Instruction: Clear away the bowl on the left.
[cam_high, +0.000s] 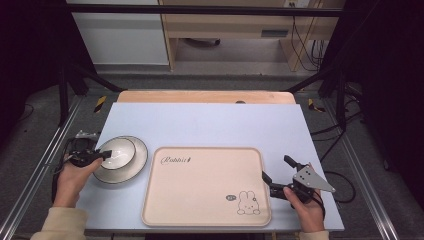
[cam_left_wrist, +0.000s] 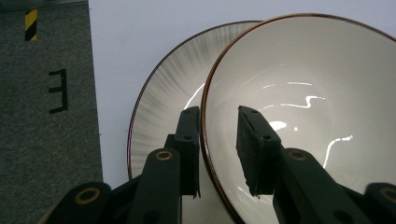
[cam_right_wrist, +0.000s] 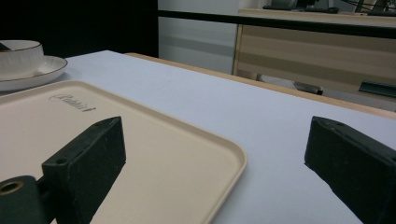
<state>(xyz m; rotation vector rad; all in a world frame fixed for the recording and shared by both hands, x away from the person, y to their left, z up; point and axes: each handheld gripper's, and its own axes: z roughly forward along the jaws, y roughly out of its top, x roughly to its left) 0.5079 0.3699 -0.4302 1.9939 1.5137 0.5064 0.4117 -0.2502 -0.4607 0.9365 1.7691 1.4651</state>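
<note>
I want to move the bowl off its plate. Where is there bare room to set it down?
The beige tray is bare apart from its printed rabbit, and so is the table behind it, up to the wooden edge. It is crowded at the left: bowl, plate and left gripper sit together.

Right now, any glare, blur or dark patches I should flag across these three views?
Left gripper view: bright streaks of glare inside the bowl, with the near fingers soft. Right gripper view: the near fingers look blurred, the tray evenly lit, and the far left background is black. High view: the table is evenly lit, but both side edges fall into deep shadow.
</note>
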